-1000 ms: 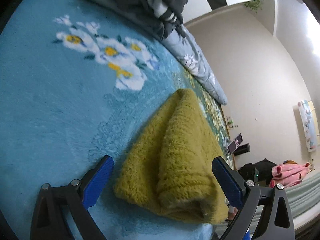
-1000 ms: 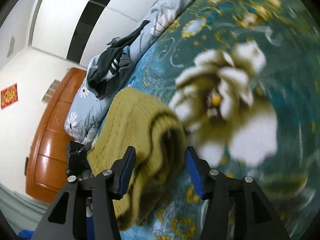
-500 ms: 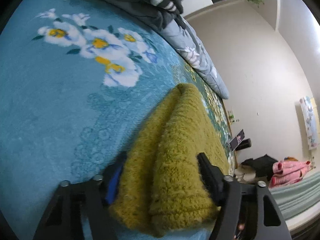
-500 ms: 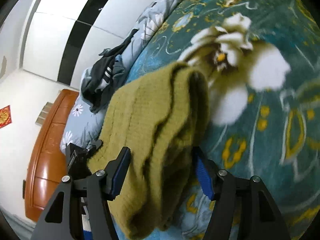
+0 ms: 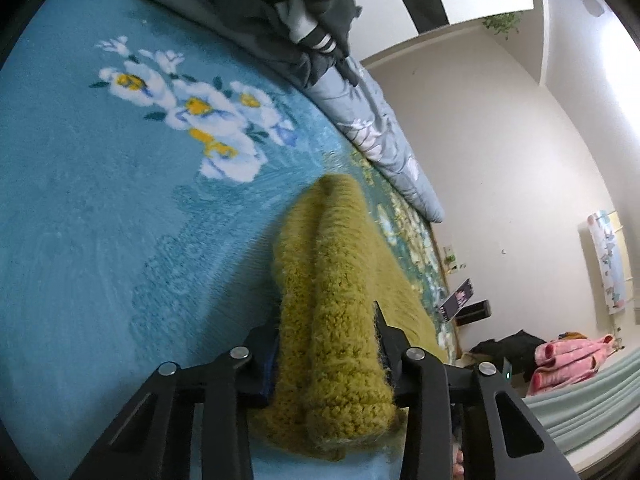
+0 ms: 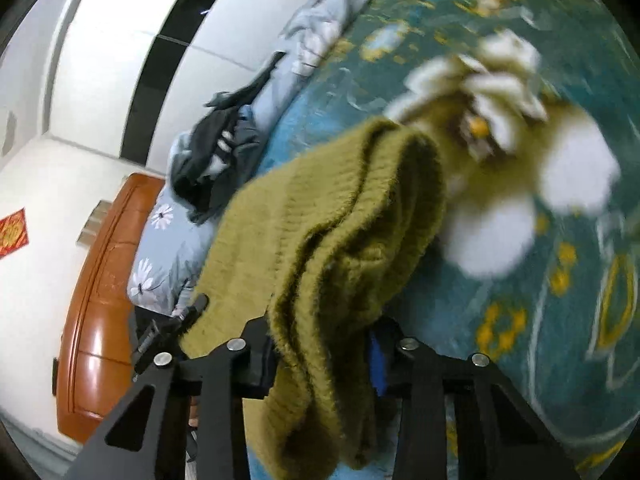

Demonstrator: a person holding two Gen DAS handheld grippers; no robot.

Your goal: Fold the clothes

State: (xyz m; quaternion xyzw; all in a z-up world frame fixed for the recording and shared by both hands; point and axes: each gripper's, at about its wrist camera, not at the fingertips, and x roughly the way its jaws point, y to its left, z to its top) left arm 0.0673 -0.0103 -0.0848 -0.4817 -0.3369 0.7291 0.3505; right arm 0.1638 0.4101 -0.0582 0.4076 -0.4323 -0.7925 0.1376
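A folded mustard-yellow knitted sweater (image 5: 332, 280) lies on a teal flowered blanket (image 5: 100, 200) that covers a bed. My left gripper (image 5: 326, 344) is shut on one thick folded end of the sweater, with the knit bulging between its fingers. My right gripper (image 6: 322, 348) is shut on the other end of the sweater (image 6: 328, 224), which looks lifted a little off the blanket (image 6: 560, 300). The pads of both grippers are mostly hidden by the knit.
A grey flowered quilt (image 5: 380, 140) runs along the far side of the bed, with dark clothes (image 5: 288, 8) piled on it; they also show in the right wrist view (image 6: 216, 152). A wooden headboard (image 6: 100, 280) stands at the left. Pink clothing (image 5: 568, 356) lies across the room.
Both grippers went from open around the sweater's ends to shut on them. The sweater has bunched up between the fingers and its right end has risen.
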